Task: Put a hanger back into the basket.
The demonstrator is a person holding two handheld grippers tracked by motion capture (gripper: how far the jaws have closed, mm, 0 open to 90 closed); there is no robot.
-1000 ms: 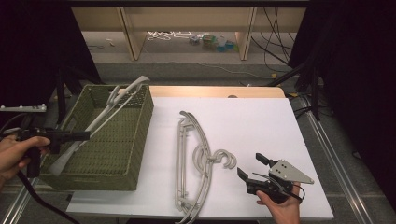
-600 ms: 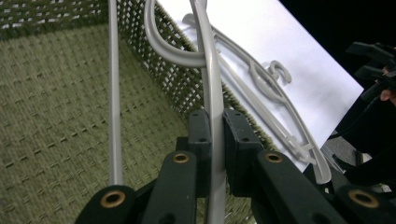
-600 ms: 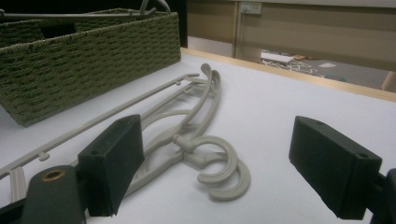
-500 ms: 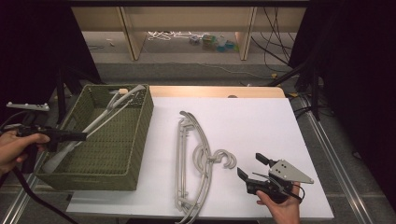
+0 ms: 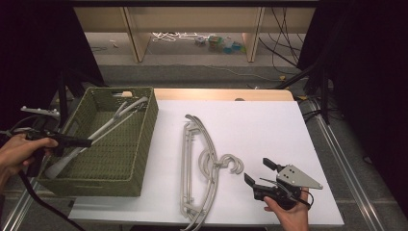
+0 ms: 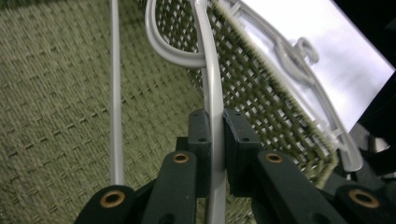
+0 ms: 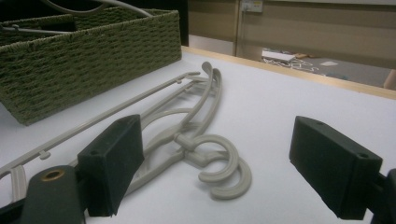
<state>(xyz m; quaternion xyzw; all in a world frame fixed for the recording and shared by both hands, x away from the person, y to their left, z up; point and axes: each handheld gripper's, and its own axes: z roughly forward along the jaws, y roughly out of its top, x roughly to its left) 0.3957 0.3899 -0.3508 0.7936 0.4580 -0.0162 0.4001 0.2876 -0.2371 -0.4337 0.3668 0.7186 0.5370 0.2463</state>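
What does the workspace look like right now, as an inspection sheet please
Surface: white table top, wooden strip along the far edge.
Job's things: one grey hanger held inside the green woven basket; two more hangers lie stacked on the white top.
Clutter: nothing seen on the table.
Grippers: left tongs shut on the hanger's arm; right tongs open, near the hangers' hooks, touching nothing.
Cables: black cable trails from the left hand.
Surroundings: wooden shelf unit behind, small items and cords on the floor under it.

Gripped hanger [image 5: 103, 129] lower in basket [image 5: 142, 144]
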